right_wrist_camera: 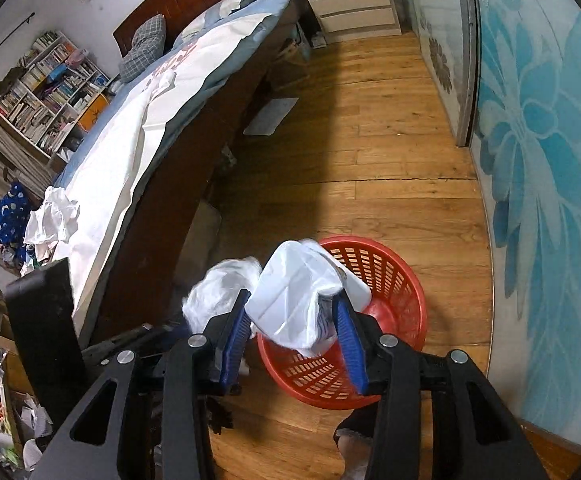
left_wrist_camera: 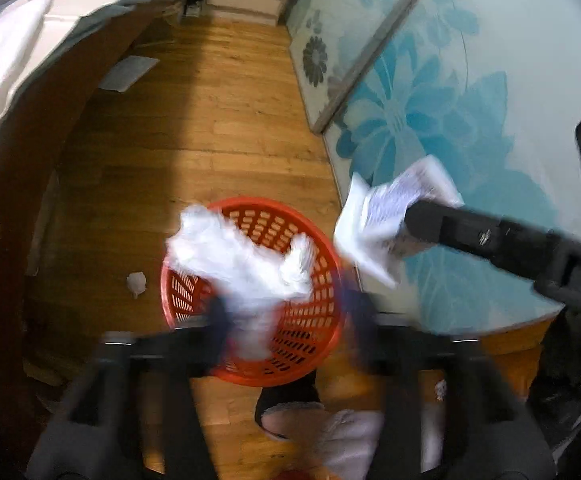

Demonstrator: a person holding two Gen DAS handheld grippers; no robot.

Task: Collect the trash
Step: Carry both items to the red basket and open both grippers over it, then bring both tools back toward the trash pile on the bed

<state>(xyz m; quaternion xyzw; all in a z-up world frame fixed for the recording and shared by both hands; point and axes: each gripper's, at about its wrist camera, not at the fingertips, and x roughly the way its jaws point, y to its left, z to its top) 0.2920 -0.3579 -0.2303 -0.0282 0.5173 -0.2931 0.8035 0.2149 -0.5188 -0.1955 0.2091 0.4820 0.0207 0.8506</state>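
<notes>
Red basket is the drop target, both grippers loaded

Red perforated plastic basket (right_wrist_camera: 394,280) stands on the wood floor (right_wrist_camera: 390,152) between the bed (right_wrist_camera: 138,160) and the blue floral sliding door (right_wrist_camera: 550,160). Left gripper (left_wrist_camera: 286,312) hangs over the basket, its view motion-blurred; a crumpled white plastic bag (left_wrist_camera: 242,256) sits at its left finger, but the jaws look spread and I cannot tell whether they pinch it. Right gripper (right_wrist_camera: 294,328) has its blue-padded jaws part-open around a flat white packet with printed side (right_wrist_camera: 298,296), which fills the gap and looks held. The packet is over the basket's near rim; seen from the left wrist it is beside the rim toward the door.

Doing the drop well, my read:
- Bring each load fully inside the rim before letting go; the packet is wide and could catch the edge.
- Release one at a time, so the light bag does not drift out.
- Keep fingers above the rim; the basket looks light and could tip.
- Open wide, as plastic may cling to the pads.

Still on the floor: a small crumpled paper wad (left_wrist_camera: 136,282) left of the basket and a flat white sheet (right_wrist_camera: 270,116) by the bed. A slippered foot (left_wrist_camera: 290,420) is close to the basket.
</notes>
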